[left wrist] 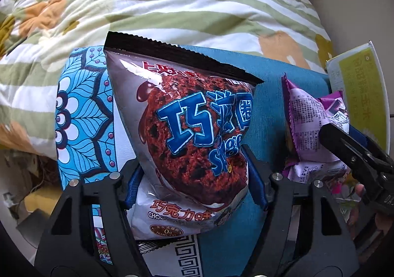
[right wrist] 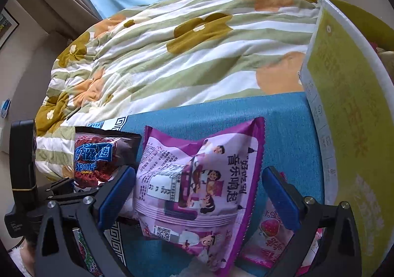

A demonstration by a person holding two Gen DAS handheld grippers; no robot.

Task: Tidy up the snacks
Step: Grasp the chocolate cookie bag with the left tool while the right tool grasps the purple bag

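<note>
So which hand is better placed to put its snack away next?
Probably left: its tool already squeezes the chocolate bag. The right tool is open, straddling the purple packet.

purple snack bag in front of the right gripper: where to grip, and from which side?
Grip the purple snack bag across its puffed middle, coming straight ahead along the right gripper fingers. Its serrated seams run fore-aft, so the open jaws already straddle the soft width; the blue cloth beyond leaves room. The flat seam edges would likely slip.
</note>
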